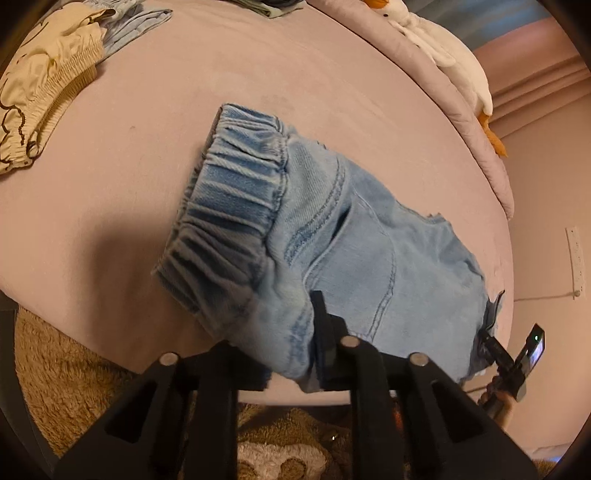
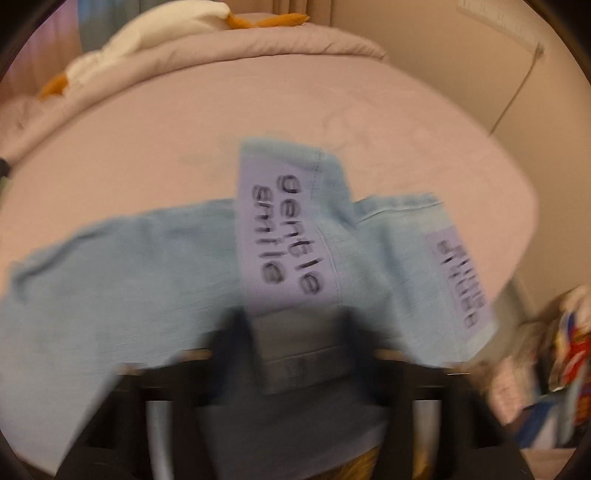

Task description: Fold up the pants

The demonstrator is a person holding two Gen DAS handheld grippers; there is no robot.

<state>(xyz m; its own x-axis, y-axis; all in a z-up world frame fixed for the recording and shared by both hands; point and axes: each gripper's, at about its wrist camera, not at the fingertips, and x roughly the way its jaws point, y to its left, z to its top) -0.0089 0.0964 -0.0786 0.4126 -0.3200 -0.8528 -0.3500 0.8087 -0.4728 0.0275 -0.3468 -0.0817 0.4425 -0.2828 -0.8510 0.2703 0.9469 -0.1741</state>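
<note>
Left gripper (image 1: pixel 291 354) clamped; right gripper (image 2: pixel 295 332) seemingly clamped too

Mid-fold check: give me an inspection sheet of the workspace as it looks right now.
Surface: pink bed sheet, mostly bare around the work.
Job's things: light blue denim pants, elastic waistband toward the left, lifted at the near edge; lilac "gentle smile" label showing in the right wrist view.
Clutter: cream garment and pale blue clothes at the far left.
Grippers: left gripper shut on the pants; right gripper has denim between its fingers, blurred.
Cables: thin cord along the wall.
Surroundings: white goose plush on the rolled duvet; shaggy rug below.
</note>
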